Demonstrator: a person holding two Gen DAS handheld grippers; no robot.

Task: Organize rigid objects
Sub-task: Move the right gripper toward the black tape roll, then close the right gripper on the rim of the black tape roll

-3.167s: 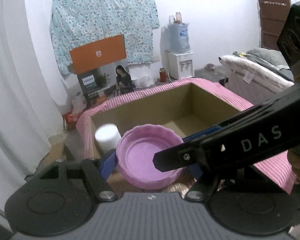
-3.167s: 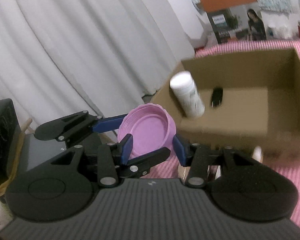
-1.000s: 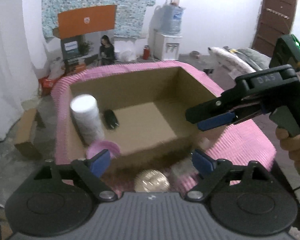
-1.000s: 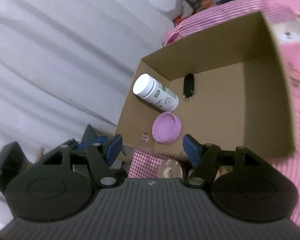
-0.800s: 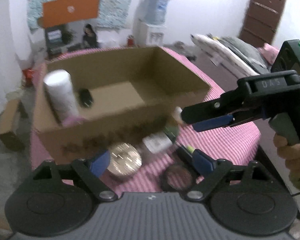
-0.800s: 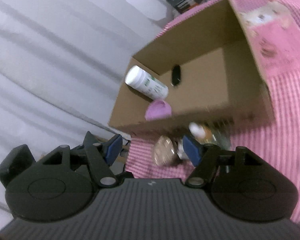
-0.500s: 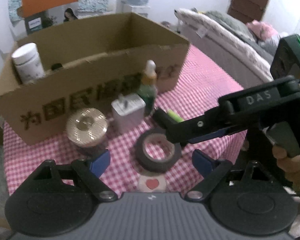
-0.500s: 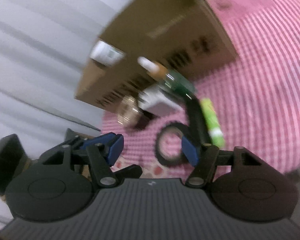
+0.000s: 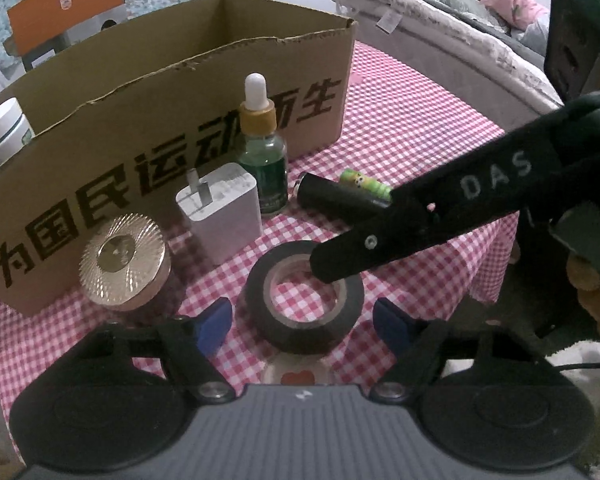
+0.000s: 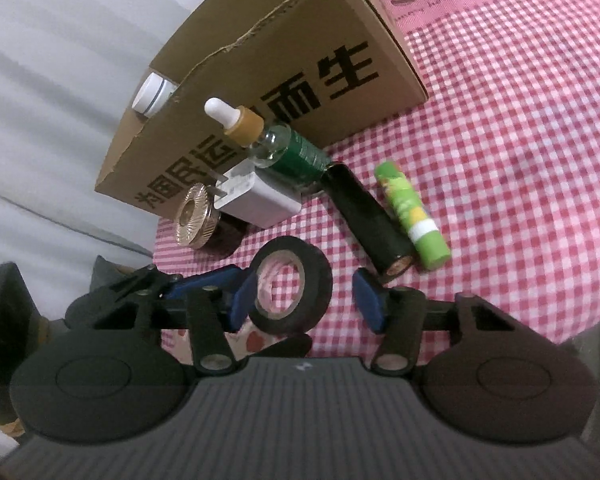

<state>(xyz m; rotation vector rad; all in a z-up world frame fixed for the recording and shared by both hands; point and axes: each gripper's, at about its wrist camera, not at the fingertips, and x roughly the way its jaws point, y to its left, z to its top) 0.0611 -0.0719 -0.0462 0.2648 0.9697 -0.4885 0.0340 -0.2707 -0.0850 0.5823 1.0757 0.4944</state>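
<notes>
While hovering low over the near edge of the desk [image 9: 400,120], covered in pink-and-white checked cloth: left tool [image 9: 302,322] spread wide, blue pads either side of the black roll of electrical tape [image 9: 303,296], holding nothing. Right tool [image 10: 300,298] likewise spread wide and empty, blue pads flanking the same roll [image 10: 290,290]; one black finger marked "DAS" [image 9: 440,208] crossing above the far rim of the roll in the left wrist view. Contact between pads and roll: cannot tell.

Tape roll: flat on the cloth, near the desk's front edge, apart from the other items.

Behind the roll, in a row along the front wall of the open brown cardboard box with black printed characters [image 9: 172,120]:
- round gold ribbed-lid jar [image 9: 124,258], leftmost, just beside the box wall;
- white square plug adapter [image 9: 220,210], prongs up;
- green glass dropper bottle with tan collar and white bulb [image 9: 262,148], upright, just beside the adapter;
- black cylinder [image 10: 366,224], lying flat;
- green printed tube with white band [image 10: 412,216], lying flat beside the cylinder, toward the desk's right edge.

Inside the box, at its left end: white round-lidded container [image 9: 4,130].
</notes>
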